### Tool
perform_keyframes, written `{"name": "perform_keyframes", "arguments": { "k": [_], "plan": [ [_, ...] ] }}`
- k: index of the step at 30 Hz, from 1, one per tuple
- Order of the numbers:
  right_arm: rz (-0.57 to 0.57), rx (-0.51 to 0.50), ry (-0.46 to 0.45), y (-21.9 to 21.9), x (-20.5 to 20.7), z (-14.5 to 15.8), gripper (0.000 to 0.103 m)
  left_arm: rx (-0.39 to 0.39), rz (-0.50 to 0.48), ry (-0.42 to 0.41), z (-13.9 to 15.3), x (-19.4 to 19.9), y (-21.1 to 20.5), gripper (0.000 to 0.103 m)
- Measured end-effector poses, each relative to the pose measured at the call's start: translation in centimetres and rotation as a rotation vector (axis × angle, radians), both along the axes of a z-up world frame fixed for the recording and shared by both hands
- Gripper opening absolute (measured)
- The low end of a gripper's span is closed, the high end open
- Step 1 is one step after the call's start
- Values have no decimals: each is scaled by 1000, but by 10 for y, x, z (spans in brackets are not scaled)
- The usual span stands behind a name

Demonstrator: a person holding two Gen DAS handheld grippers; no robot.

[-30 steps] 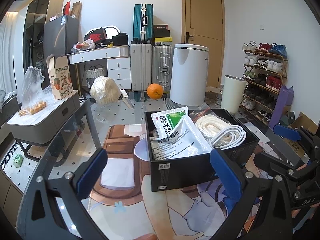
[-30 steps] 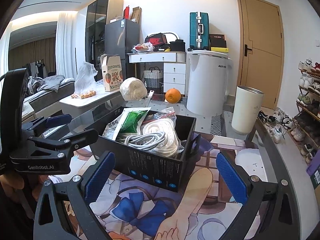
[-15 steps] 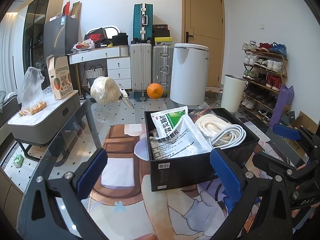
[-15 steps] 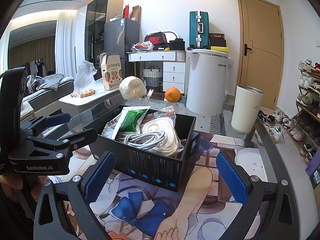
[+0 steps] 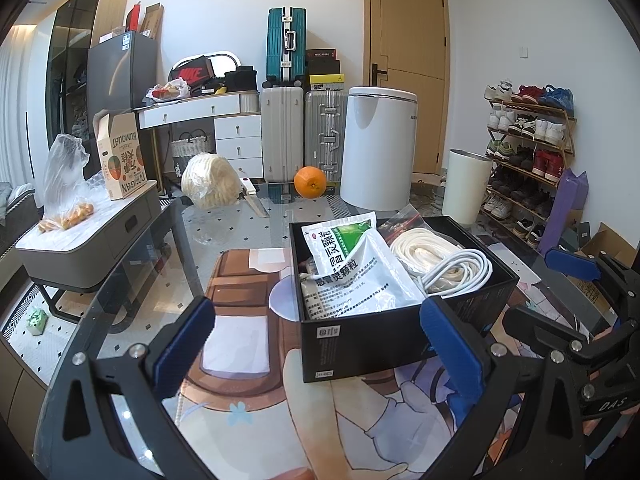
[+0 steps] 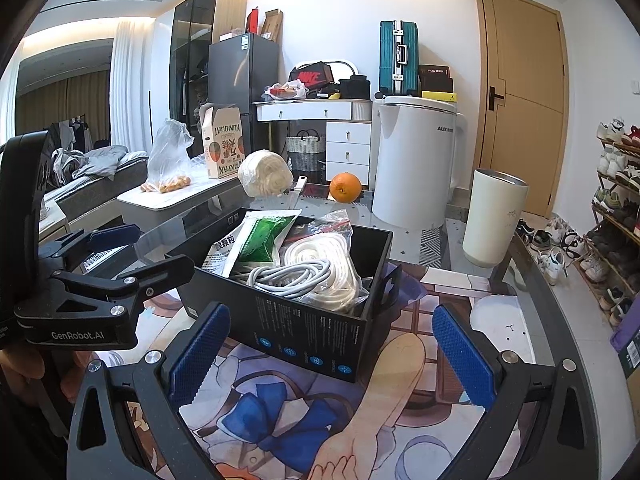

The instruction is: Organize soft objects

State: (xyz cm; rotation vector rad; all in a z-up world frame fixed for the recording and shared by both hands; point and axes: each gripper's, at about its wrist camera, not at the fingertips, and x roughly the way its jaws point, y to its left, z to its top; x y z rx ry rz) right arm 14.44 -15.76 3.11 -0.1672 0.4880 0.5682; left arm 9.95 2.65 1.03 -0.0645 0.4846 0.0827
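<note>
Your left gripper (image 5: 320,344) is spread wide and holds nothing, its blue pads (image 5: 182,346) hovering low over the printed mat (image 5: 256,420) on the glass table (image 5: 132,280). The right pad sits just in front of the near corner of the black box (image 5: 384,336), though you cannot tell from this view whether it touches the wall.

Your right gripper (image 6: 332,356) is likewise wide apart and empty, with the black box (image 6: 304,332) standing beyond and between its two pads (image 6: 462,354) (the box's corner points toward you in this view). Off to its left you can see the left gripper (image 6: 92,280) from the side.

The soft things lie inside the box: a white and green pouch (image 5: 352,264) leans across the left half, with a second flat packet (image 5: 332,300) beneath it. In the right half lies a coil of white rope (image 5: 424,246), and a bundled white cable (image 5: 460,272) rests on top of it, against the box's right wall. A clear plastic bag (image 6: 334,224) pokes up behind the rope.

Farther back on the table sit a pale wrapped bundle (image 5: 210,186), a knife (image 5: 252,196) just beside it, and an orange (image 5: 310,182) well apart from the box.
</note>
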Motion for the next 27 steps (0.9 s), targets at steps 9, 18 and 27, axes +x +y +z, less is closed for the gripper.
{"name": "perform_keyframes", "arguments": {
  "k": [9,18,27],
  "plan": [
    [6,-11,0,0,1,-3,103,6,0,6,-3,-1,0,103],
    [6,-12,-2,-1,1,-3,103,4,2,10,-3,-2,2,103],
    [8,-15,0,0,1,-3,103,-7,5,5,-1,-4,3,103]
  ]
}}
